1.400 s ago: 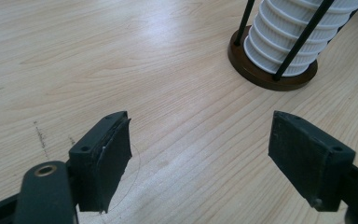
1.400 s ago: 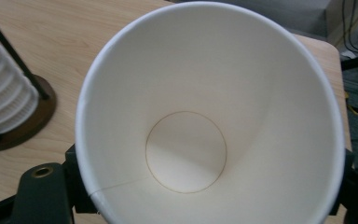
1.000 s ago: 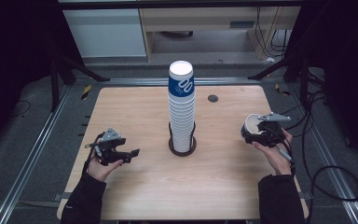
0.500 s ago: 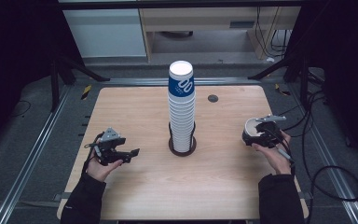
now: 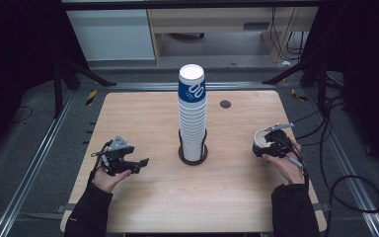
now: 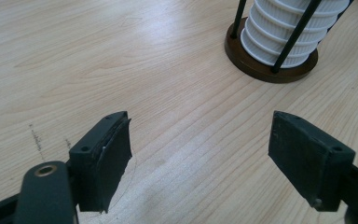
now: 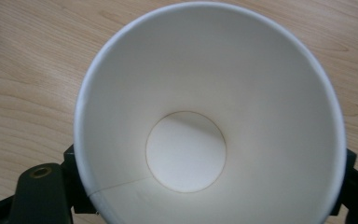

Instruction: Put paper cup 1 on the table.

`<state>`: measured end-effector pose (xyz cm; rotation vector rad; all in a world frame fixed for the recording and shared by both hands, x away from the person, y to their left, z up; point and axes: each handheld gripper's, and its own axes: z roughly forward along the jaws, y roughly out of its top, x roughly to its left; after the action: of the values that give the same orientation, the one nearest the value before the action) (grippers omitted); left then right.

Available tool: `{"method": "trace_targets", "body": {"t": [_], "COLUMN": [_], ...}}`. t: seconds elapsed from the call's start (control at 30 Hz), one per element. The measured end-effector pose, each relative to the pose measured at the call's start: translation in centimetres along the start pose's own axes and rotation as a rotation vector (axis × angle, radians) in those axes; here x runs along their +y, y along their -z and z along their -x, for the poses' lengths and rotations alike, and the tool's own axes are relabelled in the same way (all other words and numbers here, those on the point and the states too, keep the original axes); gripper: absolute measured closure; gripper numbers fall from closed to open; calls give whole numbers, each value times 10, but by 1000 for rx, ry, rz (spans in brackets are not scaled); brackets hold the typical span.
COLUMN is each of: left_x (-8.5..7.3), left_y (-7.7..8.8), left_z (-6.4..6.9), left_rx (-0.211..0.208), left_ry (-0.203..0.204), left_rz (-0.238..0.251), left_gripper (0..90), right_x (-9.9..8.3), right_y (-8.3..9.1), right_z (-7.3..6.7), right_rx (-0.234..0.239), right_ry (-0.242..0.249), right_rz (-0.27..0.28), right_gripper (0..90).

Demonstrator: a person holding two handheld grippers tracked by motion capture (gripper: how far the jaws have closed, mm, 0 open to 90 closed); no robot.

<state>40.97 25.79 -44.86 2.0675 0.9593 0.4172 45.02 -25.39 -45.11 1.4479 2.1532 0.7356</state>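
The blue band of the top cup on the stack before me bears white marks resembling "00"; I read nothing else.

A white paper cup, round-rimmed and tapering to a small flat bottom, sits upright with its mouth open upward and its inside empty. A thin seam line runs down its inner wall. It stands well to the right of the tall stack of white paper cups with a blue-printed top cup, near the wooden table's right edge.
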Motion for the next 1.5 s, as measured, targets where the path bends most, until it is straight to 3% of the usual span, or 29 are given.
{"method": "trace_targets", "body": {"t": [0.53,0.83,1.13,1.5], "left_x": [0,0,0,0], "left_y": [-1,-1,0,1], "left_z": [0,0,1,0], "left_rx": [-4,-6,-8,-8], "left_ry": [-1,-1,-5,-9], "left_rz": [-5,-4,-2,1], "left_gripper": [204,205,206,206], "right_x": [-1,0,1,4], "right_y": [-6,-12,-2,23], "right_z": [0,0,1,5], "right_rx": [16,25,44,31], "right_ry": [-1,6,-8,-37], "right_rz": [-29,-64,-36,54], "right_gripper": [186,128,58,31]}}
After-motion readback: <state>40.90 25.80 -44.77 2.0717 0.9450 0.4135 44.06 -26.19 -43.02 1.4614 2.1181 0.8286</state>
